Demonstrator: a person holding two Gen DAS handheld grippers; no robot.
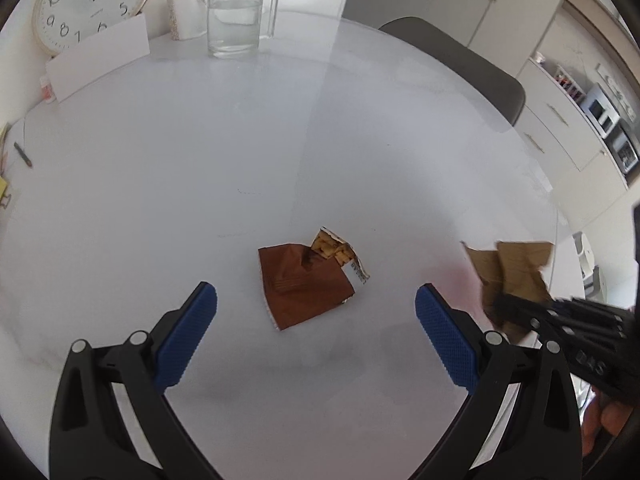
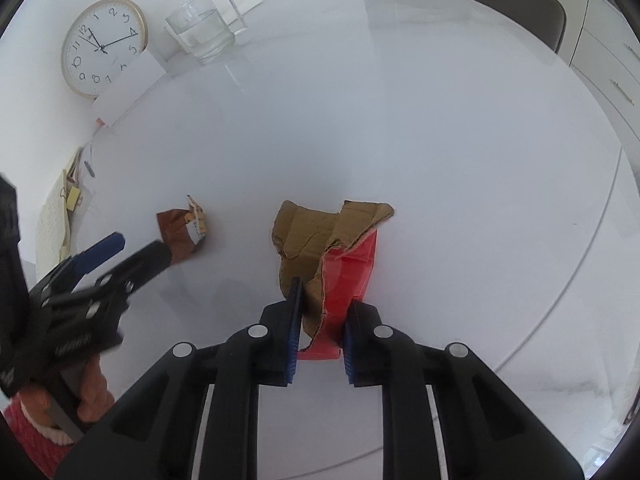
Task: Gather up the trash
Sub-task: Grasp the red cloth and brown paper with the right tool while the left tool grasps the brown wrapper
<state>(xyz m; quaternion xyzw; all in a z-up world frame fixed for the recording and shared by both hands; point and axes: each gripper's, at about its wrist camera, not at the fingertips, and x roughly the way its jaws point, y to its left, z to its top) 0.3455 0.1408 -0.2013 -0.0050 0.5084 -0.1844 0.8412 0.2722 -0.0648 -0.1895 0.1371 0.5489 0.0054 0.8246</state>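
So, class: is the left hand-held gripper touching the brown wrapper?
Apart. The left wrist view shows the left hand-held gripper open, with bare table between each pad and the brown wrapper.

The table has a smooth, glossy white top that mirrors the light. The wrapper is creased brown foil-like film with a torn edge. The torn cardboard is matt, rough brown, with glossy red tape. Both grippers are matt black plastic with blue textured pads. The jug is clear glass.
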